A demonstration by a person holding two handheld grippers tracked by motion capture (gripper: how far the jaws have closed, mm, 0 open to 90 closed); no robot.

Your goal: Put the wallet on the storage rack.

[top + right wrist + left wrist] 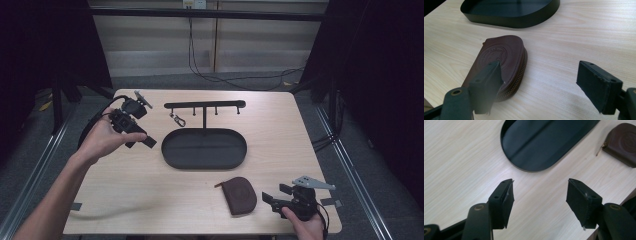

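Observation:
A brown leather zip pouch (241, 194) lies flat near the table's front edge. My right gripper (276, 194) rests just right of it, held low by a hand, jaws open. In the right gripper view the pouch (501, 57) sits in front of the left jaw, and the gap of the right gripper (541, 77) holds nothing. My left gripper (142, 140) hovers left of the black oval tray (170, 157), open and empty. The left gripper view looks down between the spread jaws of the left gripper (540, 192) at bare wood, with the tray (544, 142) and the pouch (622, 143) beyond.
A black T-shaped hook rack (205, 105) rises from the tray's far side, and a small metal clasp (177, 119) hangs from its left end. The light wooden table (150, 190) ends close in front of the pouch. Cables trail over the floor behind.

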